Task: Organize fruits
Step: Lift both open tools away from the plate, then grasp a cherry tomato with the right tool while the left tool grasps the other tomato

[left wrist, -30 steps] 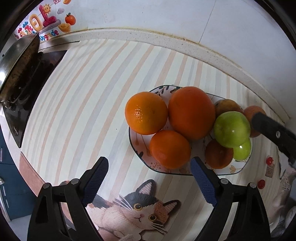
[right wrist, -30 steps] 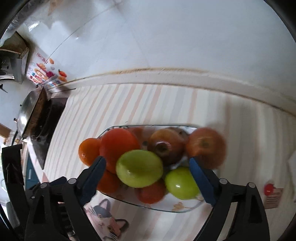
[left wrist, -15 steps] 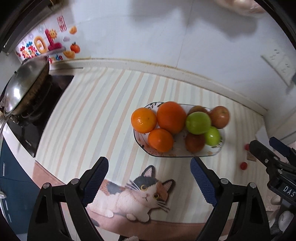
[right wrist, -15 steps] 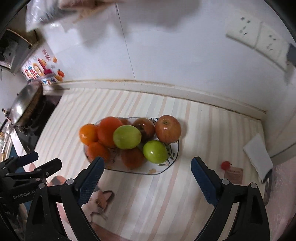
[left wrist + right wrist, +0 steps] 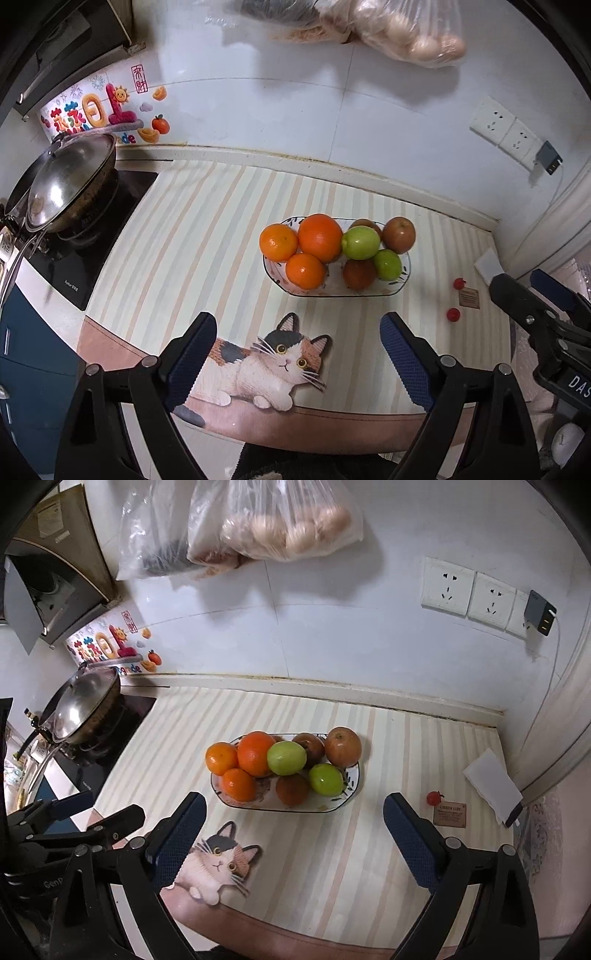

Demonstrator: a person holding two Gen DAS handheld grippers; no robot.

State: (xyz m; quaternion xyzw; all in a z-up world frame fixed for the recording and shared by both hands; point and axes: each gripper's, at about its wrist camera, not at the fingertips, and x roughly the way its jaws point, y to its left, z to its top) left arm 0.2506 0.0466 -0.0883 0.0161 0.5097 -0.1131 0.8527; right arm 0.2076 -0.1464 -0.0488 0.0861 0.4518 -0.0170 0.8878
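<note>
A patterned plate [image 5: 400, 286] [image 5: 352, 788] sits mid-counter on a striped mat, piled with fruit: three oranges [image 5: 319, 238] [image 5: 255, 753], two green apples [image 5: 361, 242] [image 5: 286, 757] and several red-brown fruits [image 5: 399, 234] [image 5: 342, 746]. My left gripper [image 5: 297, 358] is open and empty, held back above the counter's front edge. My right gripper [image 5: 293, 836] is open and empty, also back near the front edge. Each gripper shows at the side of the other's view.
A lidded wok [image 5: 62, 184] stands on a black stove at the left. Two small red tomatoes [image 5: 453, 314] and a brown tag [image 5: 449, 814] lie right of the plate, with white paper [image 5: 491, 784] beyond. Bags [image 5: 280, 520] hang on the wall.
Both grippers have pulled back and up from the plate toward the counter's front edge, so the fruit looks smaller. Both stay open and empty.
</note>
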